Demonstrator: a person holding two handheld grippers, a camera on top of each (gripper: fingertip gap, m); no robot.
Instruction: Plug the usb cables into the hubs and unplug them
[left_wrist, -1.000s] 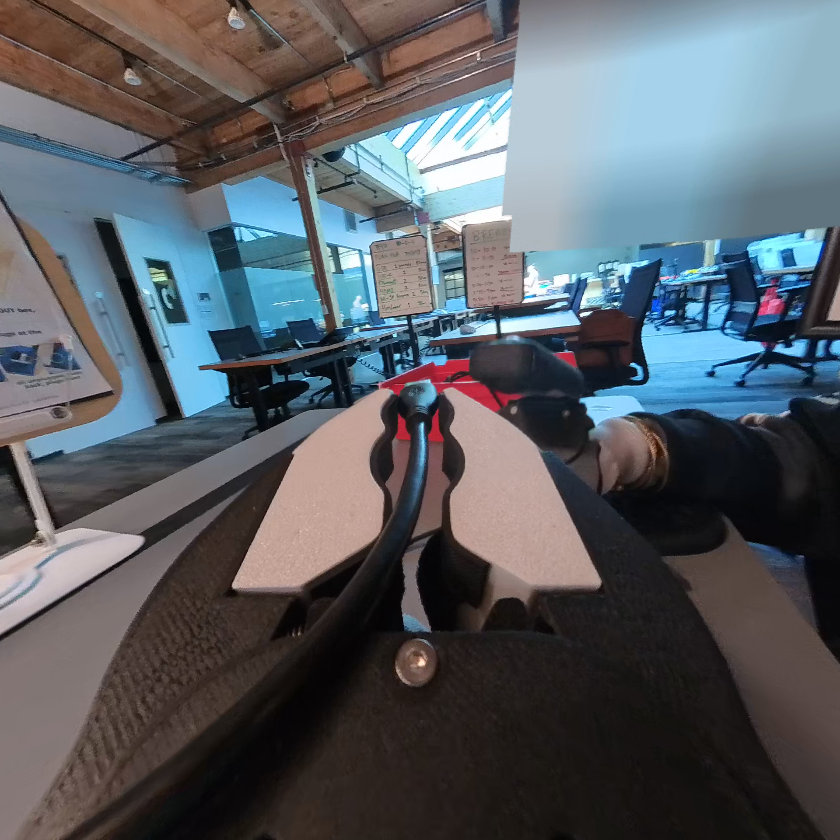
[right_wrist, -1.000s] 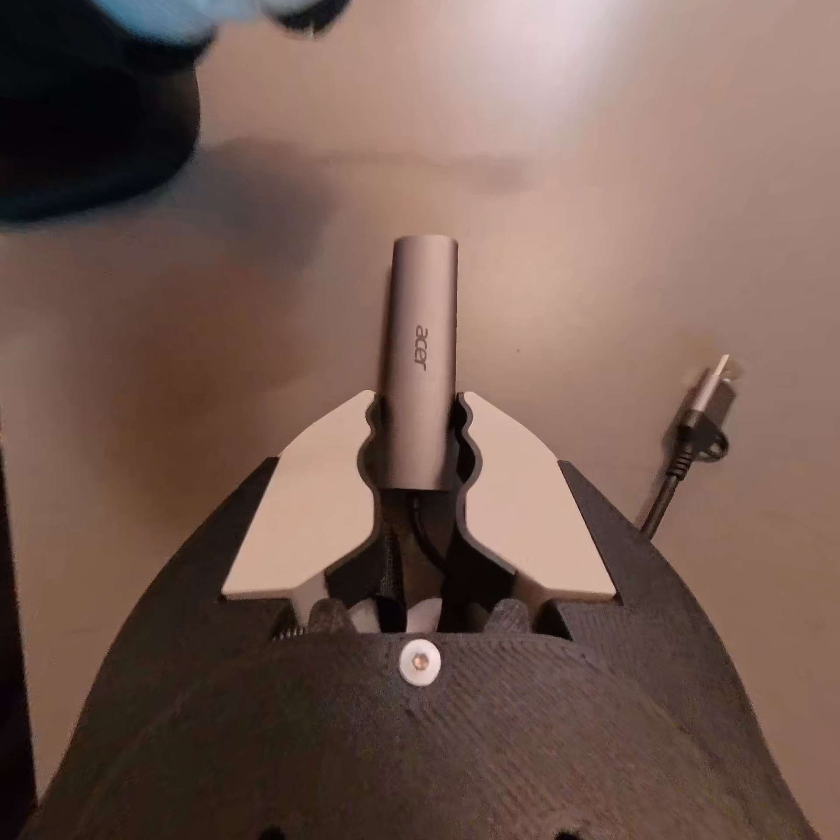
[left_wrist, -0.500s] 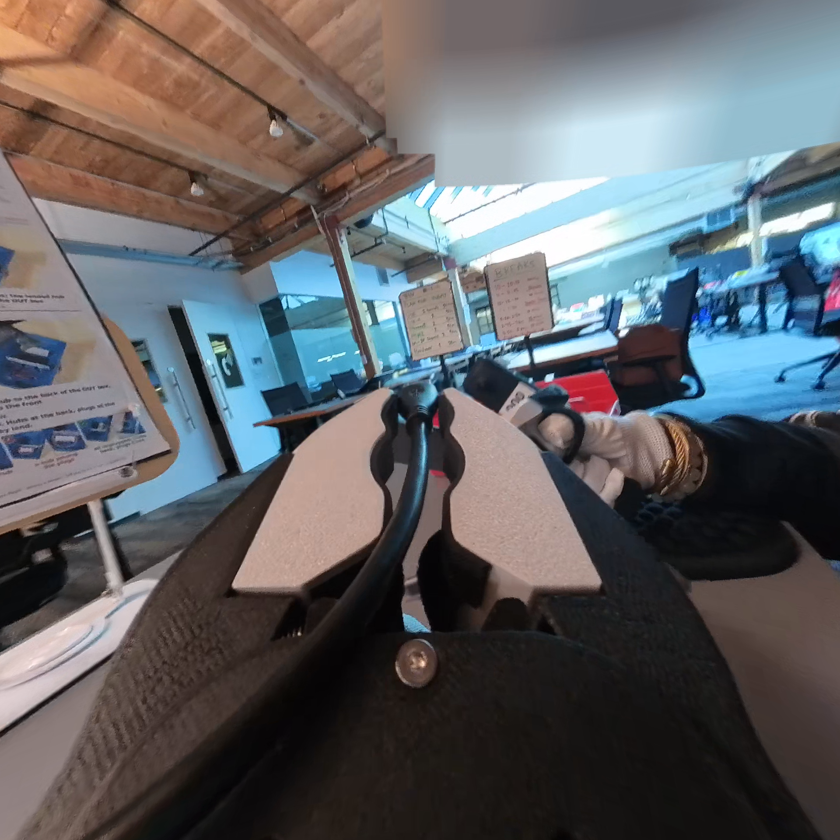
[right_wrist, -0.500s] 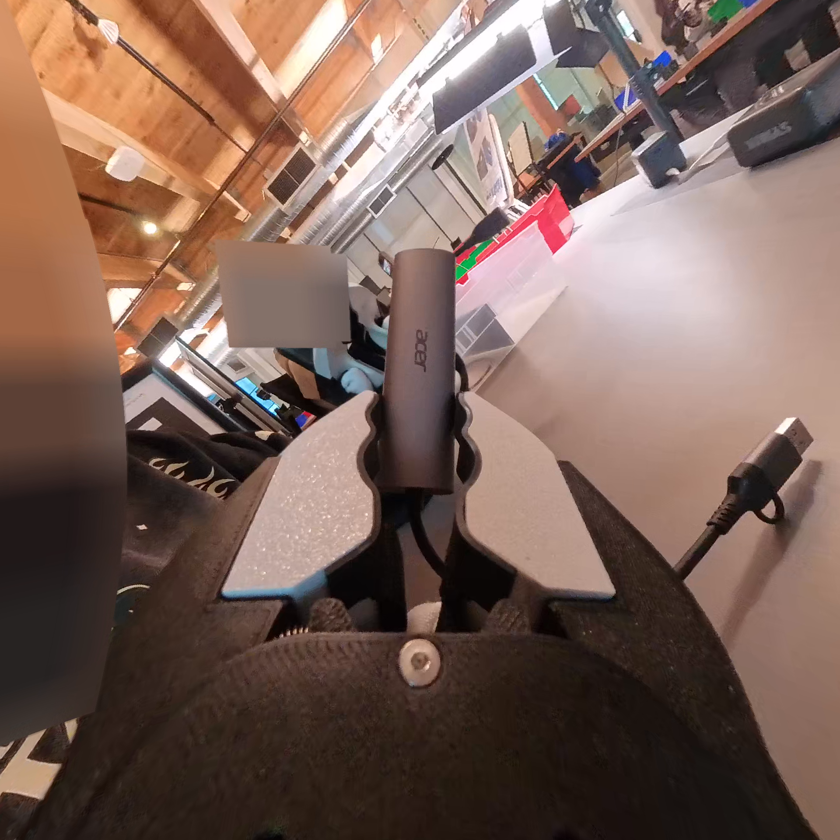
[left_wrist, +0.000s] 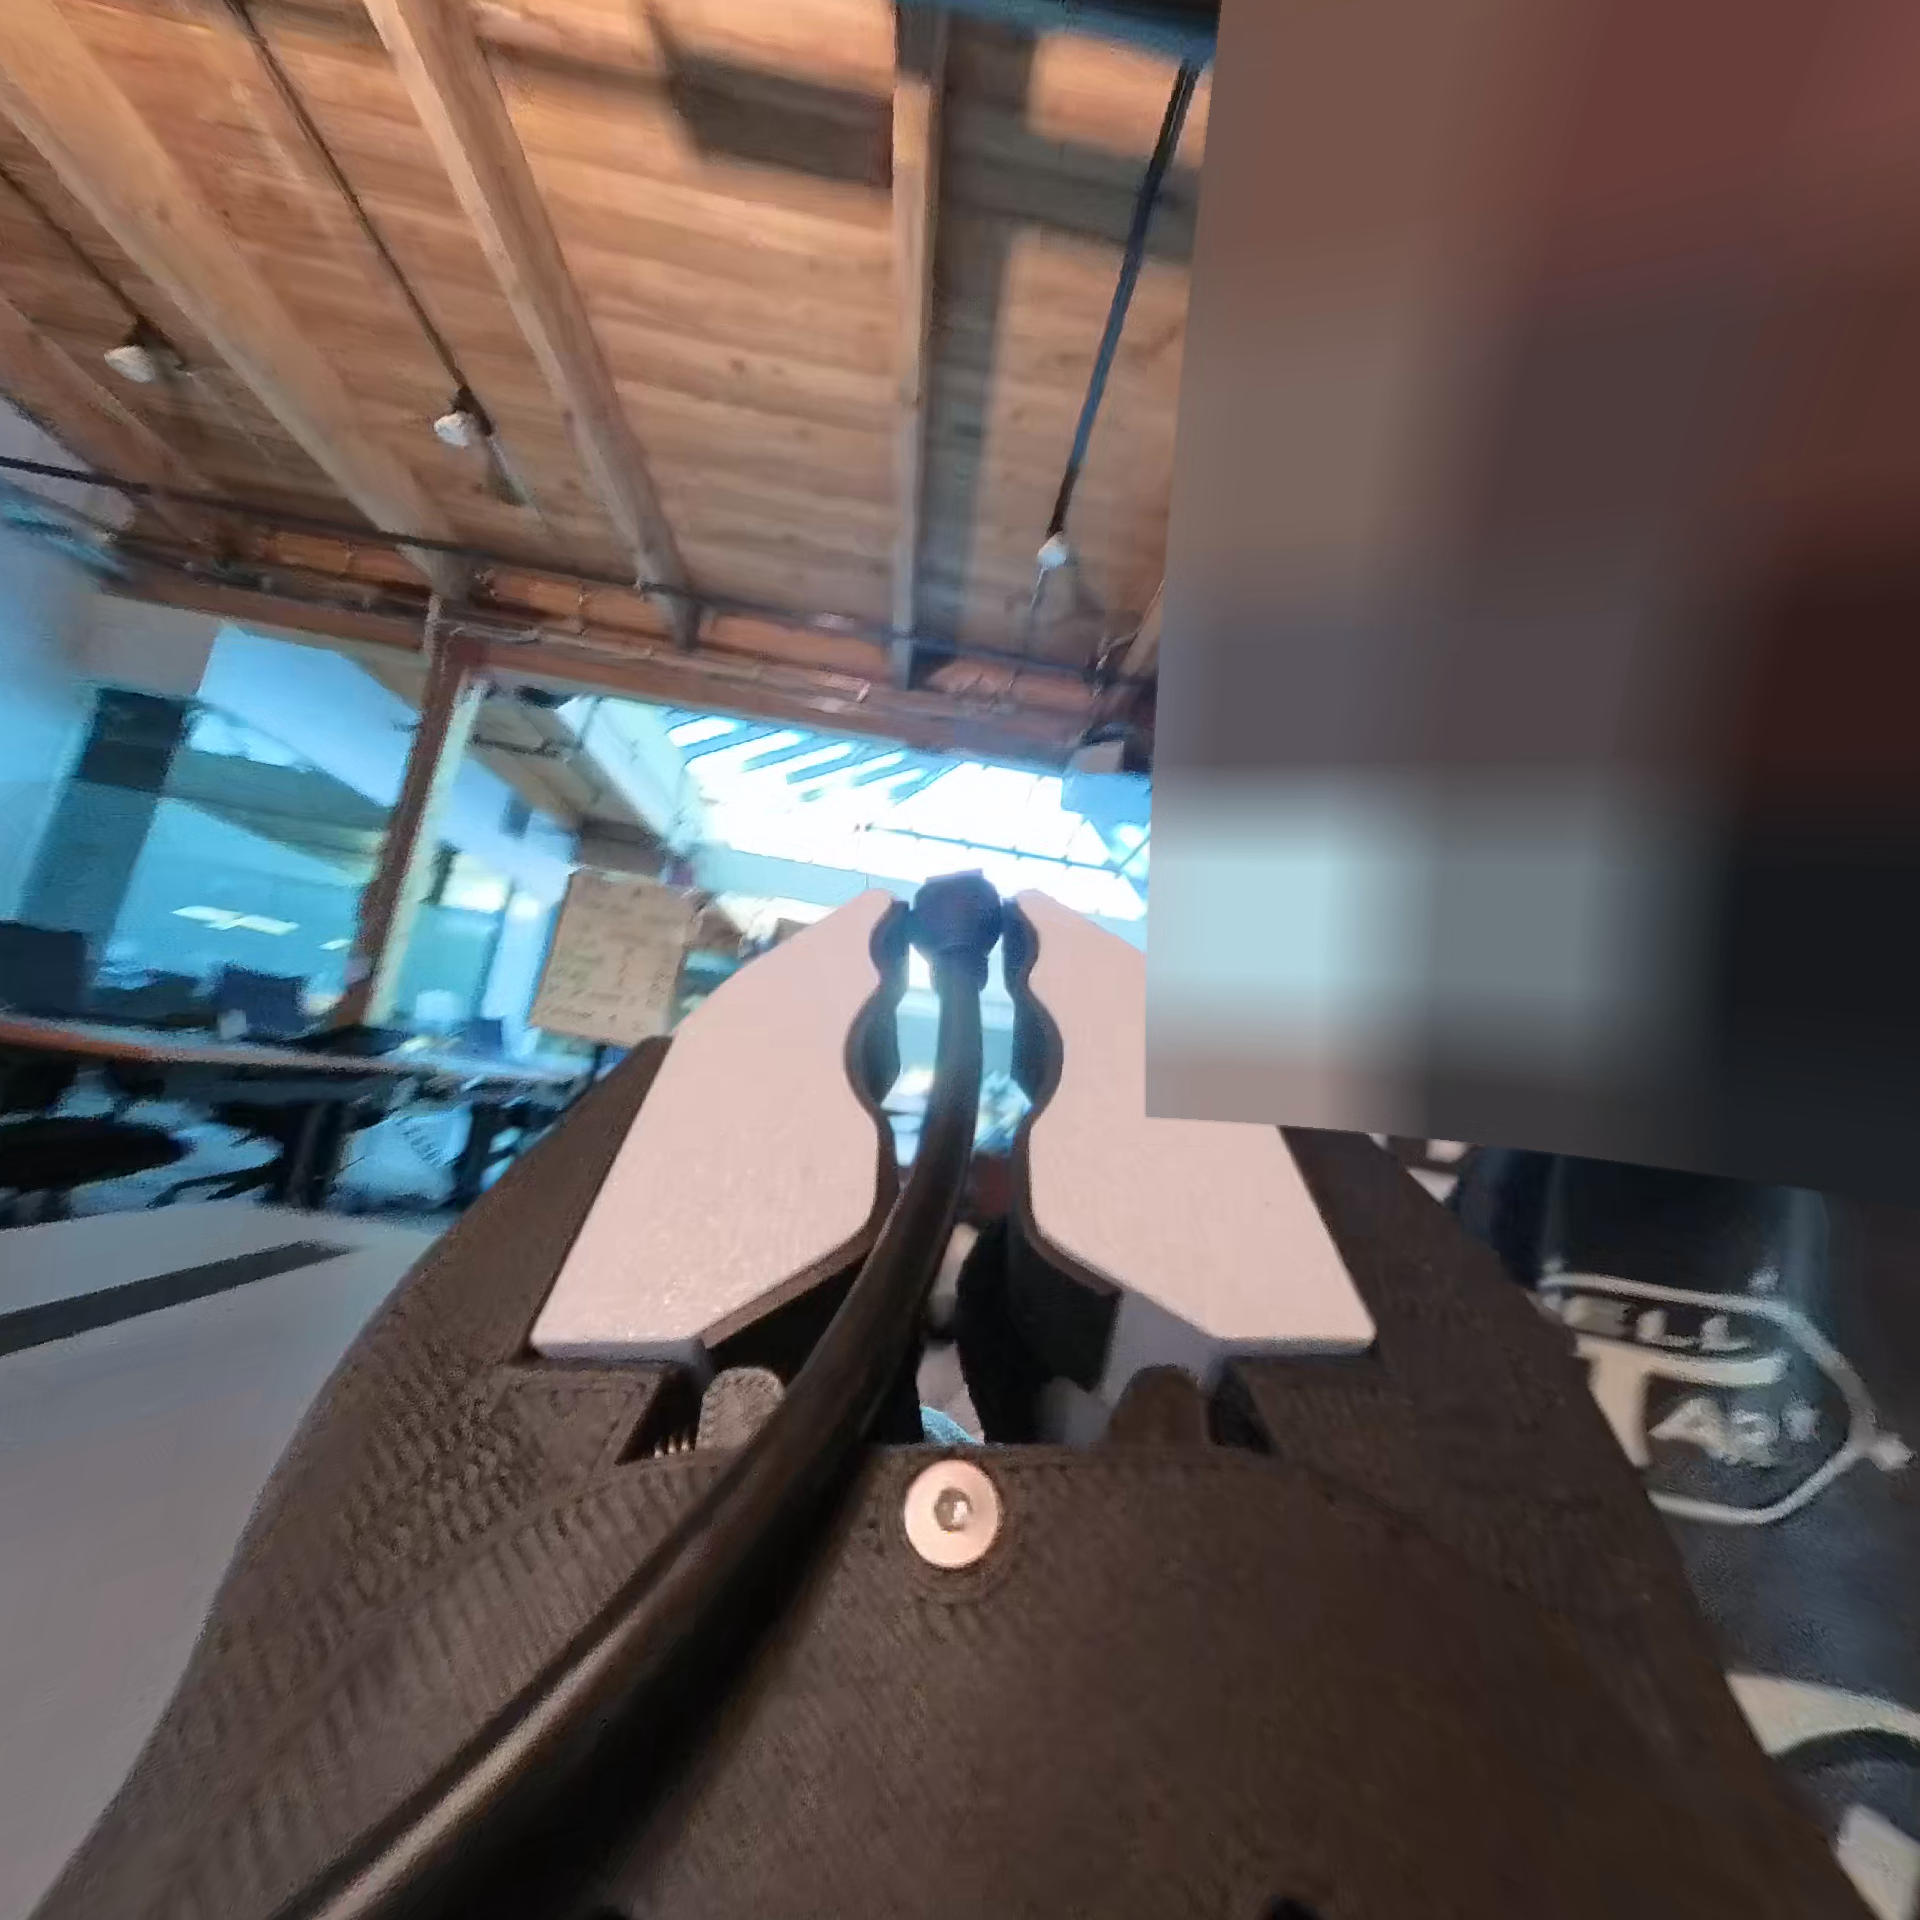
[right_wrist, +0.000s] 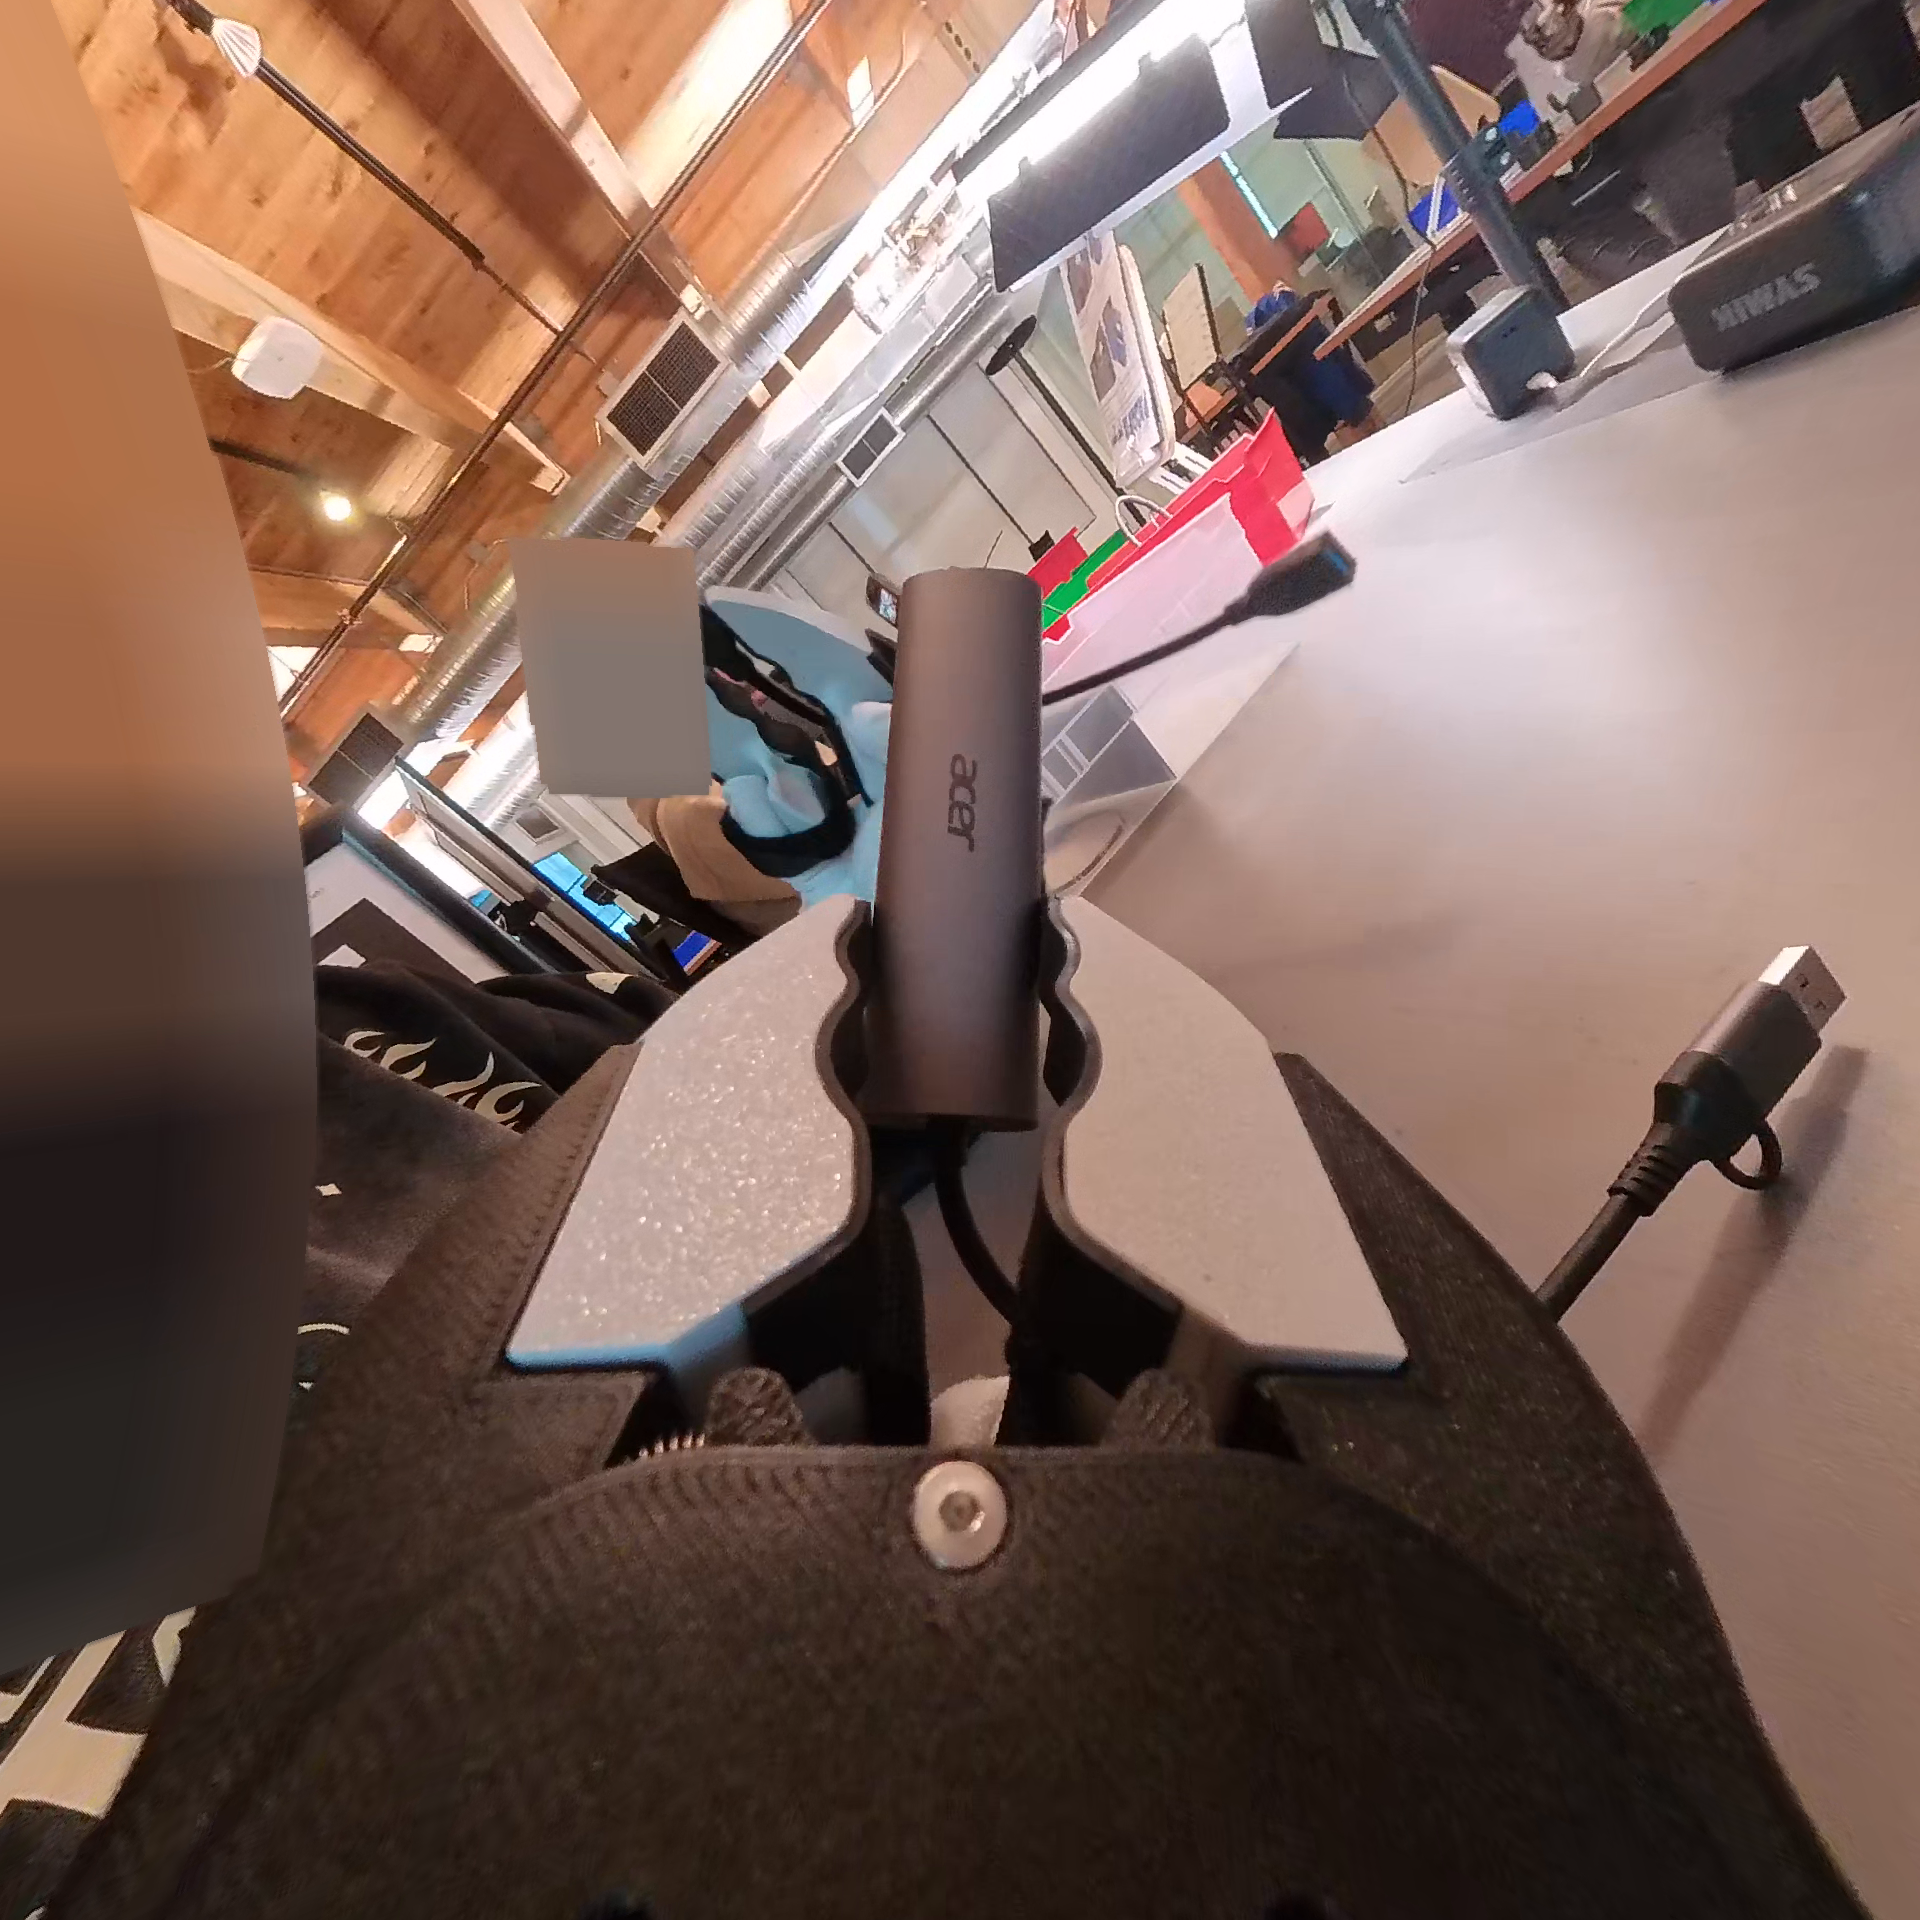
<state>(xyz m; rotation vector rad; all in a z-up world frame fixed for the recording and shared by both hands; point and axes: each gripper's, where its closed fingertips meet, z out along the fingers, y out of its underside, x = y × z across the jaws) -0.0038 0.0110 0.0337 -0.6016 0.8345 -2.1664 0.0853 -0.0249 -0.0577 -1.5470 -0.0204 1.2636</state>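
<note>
Tilted further upward since the earlier frame, the left gripper (left_wrist: 956, 914) now faces the wooden ceiling, its 2 fingers pinching a black cable (left_wrist: 935, 1122) just behind the plug head at 12 o'clock; the cord trails back toward 7 o'clock. Across from it, the right gripper (right_wrist: 956, 935) clamps a dark grey hub (right_wrist: 961, 821) that stands upright between the fingers, its own lead dropping behind them. At 3 o'clock a USB plug (right_wrist: 1756, 1039) lies on the grey table (right_wrist: 1558, 790). Red bins (right_wrist: 1262, 488) sit at 1 o'clock, farther off.
</note>
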